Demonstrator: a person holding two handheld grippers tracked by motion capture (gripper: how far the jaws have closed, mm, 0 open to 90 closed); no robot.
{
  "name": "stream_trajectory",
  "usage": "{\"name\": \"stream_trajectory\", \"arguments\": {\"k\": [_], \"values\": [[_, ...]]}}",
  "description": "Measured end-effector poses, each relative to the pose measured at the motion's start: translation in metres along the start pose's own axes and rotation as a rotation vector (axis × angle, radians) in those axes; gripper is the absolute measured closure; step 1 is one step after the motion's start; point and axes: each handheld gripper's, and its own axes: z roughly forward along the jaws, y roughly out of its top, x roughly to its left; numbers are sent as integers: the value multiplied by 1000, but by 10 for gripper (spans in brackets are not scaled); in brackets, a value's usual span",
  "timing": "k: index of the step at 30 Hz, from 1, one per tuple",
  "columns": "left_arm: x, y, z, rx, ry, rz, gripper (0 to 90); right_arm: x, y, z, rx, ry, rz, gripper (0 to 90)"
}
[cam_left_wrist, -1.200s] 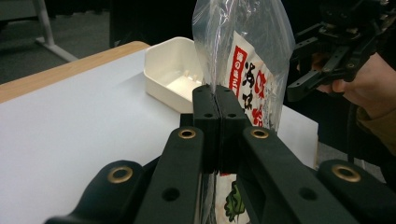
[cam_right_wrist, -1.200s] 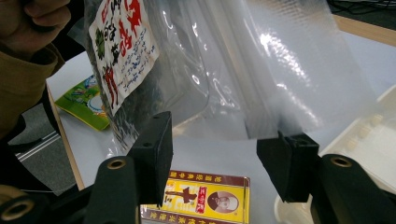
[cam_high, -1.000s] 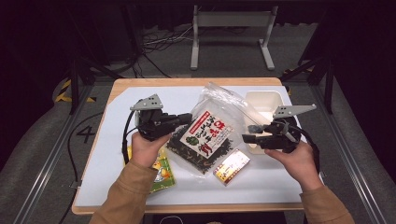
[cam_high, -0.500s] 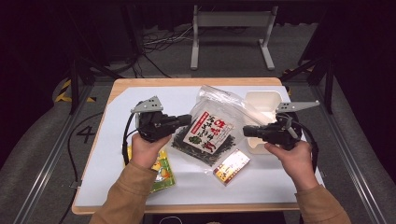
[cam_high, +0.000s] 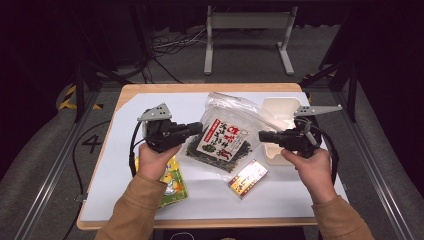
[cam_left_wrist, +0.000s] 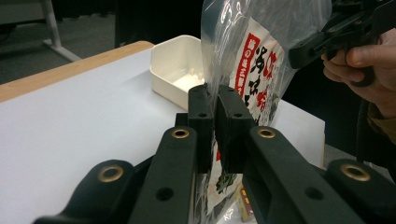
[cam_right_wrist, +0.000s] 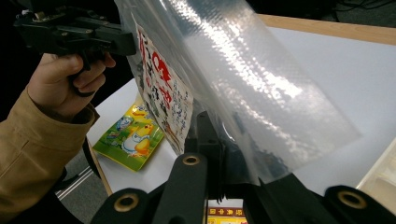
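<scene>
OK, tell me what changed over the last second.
The right gripper moved in to the right edge of the seaweed bag; its jaws have just been closing and now pinch it. The left gripper kept its grip on the bag's left edge. The yellow packet, small box and white container stayed put.

Seaweed bag (cam_high: 225, 137): clear glossy plastic film; tub (cam_high: 280, 111): matt white plastic; table edge (cam_high: 210, 88): wood.
</scene>
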Motion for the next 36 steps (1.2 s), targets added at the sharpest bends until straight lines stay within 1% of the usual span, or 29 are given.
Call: {"name": "stream_trajectory", "arguments": {"k": [2, 4, 7, 8, 10, 13, 15, 16, 17, 18, 19, 21, 23, 24, 26, 27, 29, 30, 33, 34, 36], "values": [[0, 0, 0, 0, -3, -5, 827, 2, 3, -1, -4, -8, -9, 895], [0, 0, -2, 6, 0, 7, 812, 3, 4, -1, -6, -8, -14, 895], [-1, -1, -2, 14, 8, 10, 757, 6, 9, -2, 0, -17, -23, 897], [-1, -1, -3, 13, 12, 5, 740, 6, 10, -2, 0, -21, -30, 897], [0, -2, -4, 10, 7, -8, 691, 7, 13, -3, 5, -23, -34, 898], [1, -3, -5, 9, 15, -10, 634, 8, 15, -5, 3, -23, -35, 898], [1, -4, -7, 11, 31, -1, 605, 7, 20, -8, -1, -28, -42, 898], [1, -5, -10, 16, 50, 7, 590, 8, 22, -9, 1, -31, -40, 897], [1, -5, -10, 16, 50, 7, 577, 8, 22, -9, 1, -31, -40, 897], [1, -5, -11, 21, 59, 5, 570, 7, 26, -12, 5, -44, -42, 897], [2, -6, -13, 28, 73, 14, 565, 7, 29, -13, 9, -50, -43, 897], [2, -7, -16, 32, 86, 21, 551, 6, 32, -16, 11, -67, -46, 897], [3, -8, -18, 33, 95, 11, 532, 4, 35, -20, 9, -87, -42, 897], [4, -9, -19, 38, 100, 13, 524, 3, 37, -22, 6, -94, -39, 897], [5, -10, -20, 41, 103, 10, 520, 1, 39, -25, 4, -100, -38, 897], [6, -10, -21, 48, 109, 15, 516, -1, 41, -27, 3, -104, -34, 897], [7, -12, -21, 59, 119, 9, 511, -3, 45, -31, -4, -113, -30, 897], [8, -12, -22, 62, 123, 12, 504, -4, 49, -35, -5, -125, -31, 897], [9, -13, -23, 68, 126, 6, 495, -4, 54, -38, -5, -139, -32, 896], [10, -14, -24, 73, 130, 3, 488, -5, 59, -42, -7, -146, -32, 897], [12, -14, -24, 79, 135, 6, 463, -5, 63, -44, -4, -153, -34, 896]]}}
